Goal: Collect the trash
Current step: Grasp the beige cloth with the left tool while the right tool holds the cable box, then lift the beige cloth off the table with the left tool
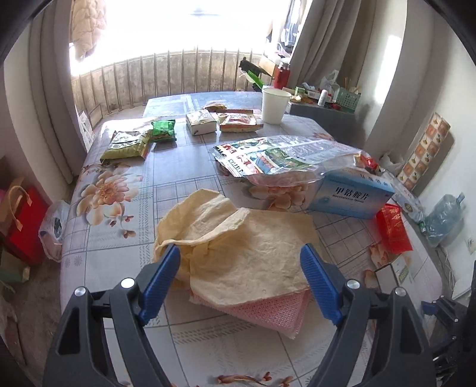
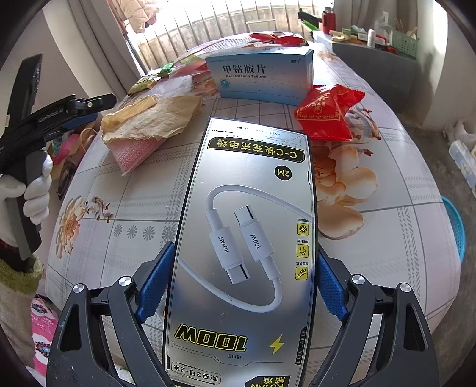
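Between the right gripper's (image 2: 242,279) pads sat a silver cable box (image 2: 244,238), clamped by its edges. Left gripper (image 1: 239,268) hung apart over crumpled yellow paper (image 1: 238,238) on the table (image 1: 125,214). That slick box might slip if tilted.

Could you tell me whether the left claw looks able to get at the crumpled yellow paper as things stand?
Probably yes: the left claw is open just above the yellow paper, with nothing between them.

Bright window (image 1: 190,26) with grey curtains (image 1: 56,98) behind a floral-clothed table (image 1: 113,208).
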`<state>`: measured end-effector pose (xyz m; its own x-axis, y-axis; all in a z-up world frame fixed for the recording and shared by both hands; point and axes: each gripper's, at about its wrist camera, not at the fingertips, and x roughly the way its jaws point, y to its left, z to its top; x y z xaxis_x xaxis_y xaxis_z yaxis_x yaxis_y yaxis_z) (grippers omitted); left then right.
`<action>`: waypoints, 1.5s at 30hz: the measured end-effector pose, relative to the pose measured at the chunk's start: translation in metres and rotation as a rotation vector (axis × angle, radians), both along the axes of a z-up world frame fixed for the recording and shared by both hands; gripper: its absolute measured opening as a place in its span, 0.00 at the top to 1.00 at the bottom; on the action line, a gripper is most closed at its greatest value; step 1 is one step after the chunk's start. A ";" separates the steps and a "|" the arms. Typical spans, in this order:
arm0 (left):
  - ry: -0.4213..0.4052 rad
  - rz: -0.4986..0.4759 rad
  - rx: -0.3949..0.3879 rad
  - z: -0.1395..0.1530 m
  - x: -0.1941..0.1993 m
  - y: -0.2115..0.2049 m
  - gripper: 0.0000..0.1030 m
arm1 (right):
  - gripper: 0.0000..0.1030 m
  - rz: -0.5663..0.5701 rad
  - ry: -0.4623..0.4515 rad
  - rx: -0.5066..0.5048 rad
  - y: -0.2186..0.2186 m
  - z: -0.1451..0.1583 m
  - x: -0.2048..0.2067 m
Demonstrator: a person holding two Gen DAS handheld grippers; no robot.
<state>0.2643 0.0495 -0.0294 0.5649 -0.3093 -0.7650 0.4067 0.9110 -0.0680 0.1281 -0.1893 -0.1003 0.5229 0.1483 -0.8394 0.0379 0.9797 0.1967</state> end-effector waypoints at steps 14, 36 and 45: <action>0.135 0.102 -0.034 -0.031 0.048 0.013 0.71 | 0.20 0.035 -0.044 -0.039 0.005 -0.003 -0.001; -0.106 -0.006 -0.428 0.134 -0.108 0.064 0.97 | 0.20 0.005 -0.052 0.013 -0.002 0.000 -0.006; 0.043 0.002 -0.680 0.113 -0.135 0.092 0.97 | 0.20 -0.007 -0.033 0.060 -0.009 0.003 -0.003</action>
<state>0.1296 0.1419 0.0839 0.5392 -0.7284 -0.4227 0.3890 0.6606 -0.6420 0.1255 -0.1983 -0.0969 0.5512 0.1944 -0.8114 0.0368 0.9659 0.2564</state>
